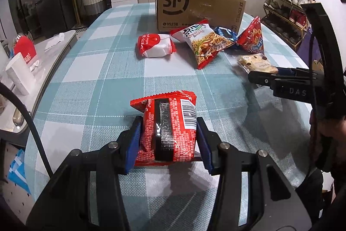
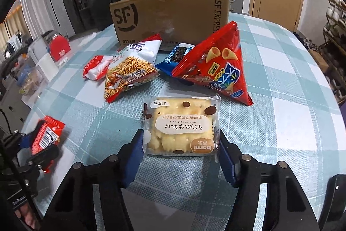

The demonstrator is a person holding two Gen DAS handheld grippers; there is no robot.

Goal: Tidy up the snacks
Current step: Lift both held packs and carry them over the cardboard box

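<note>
On the left, the left claw pinches a red snack packet from both sides, its blue pads pressed into the wrapper; the packet's barcode faces up, and it sits low over the checked worktop. Farther back on the worktop lies a red-and-white pouch, apart from the others. Just to its right, a bag of noodle snacks leans toward a small blue packet, which is partly tucked under a red cone-snack bag standing tilted on its edge. Behind this cluster stands a cardboard box, its front close to the bags. In front of the cone-snack bag, near the right side, a clear-wrapped biscuit pack lies flat on the worktop. The right claw straddles its near end, blue pads at both edges of the wrapper; whether they press on it I cannot tell.
</note>
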